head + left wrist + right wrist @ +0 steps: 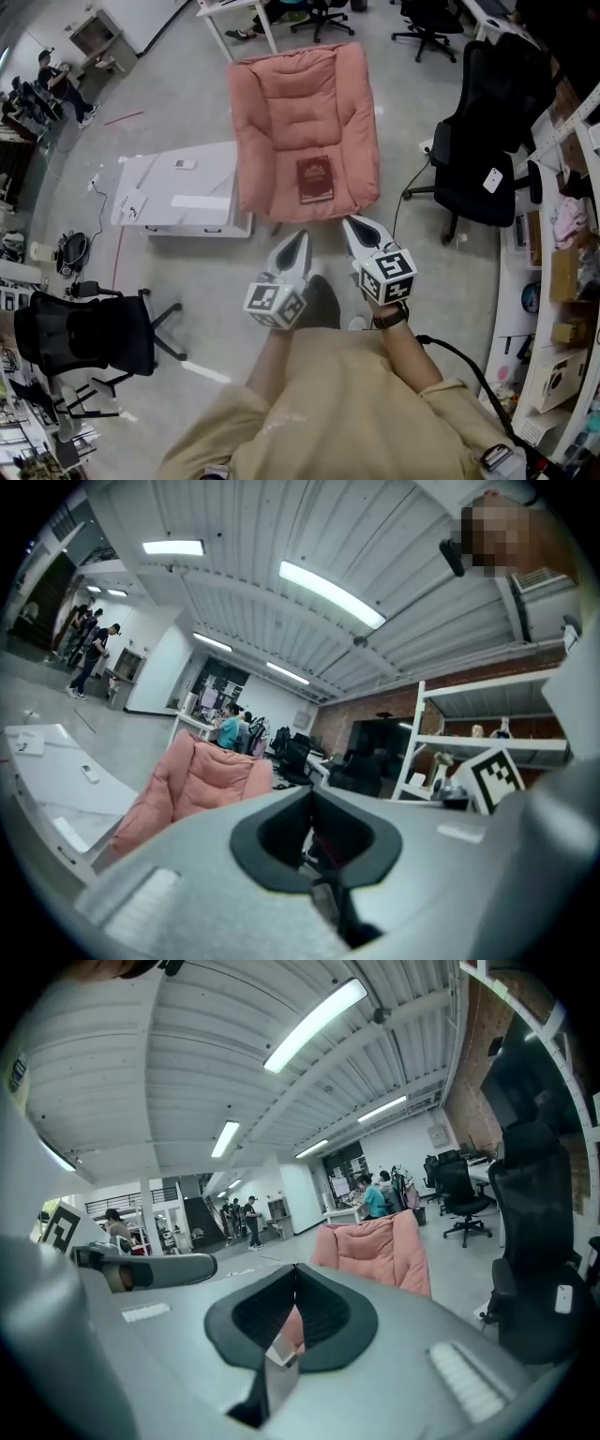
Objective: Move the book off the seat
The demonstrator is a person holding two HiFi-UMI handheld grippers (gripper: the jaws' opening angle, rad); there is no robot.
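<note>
Head view: book (315,178), dark red, lies flat near the front edge of the pink seat (300,94), cover up, just right of the seat's middle; left gripper (301,235) and right gripper (348,222) side by side over bare floor just short of the seat front, both pointing at it, tips narrowed to a point, neither touching book or seat; low white table (178,192) butts against the seat's left side, small flat items on its top; black office chair (483,141) to the seat's right, apart from it, cable on the floor between them; second black chair (89,333) at lower left, well apart; shelving (562,281) along the right edge; left gripper view: jaws together, nothing between them, seat's back and side ahead to the left, white table further left, people (89,649) far off, book not visible; right gripper view: jaws together, empty, seat straight ahead beyond the tips, black office chair close at right, left gripper at left.
</note>
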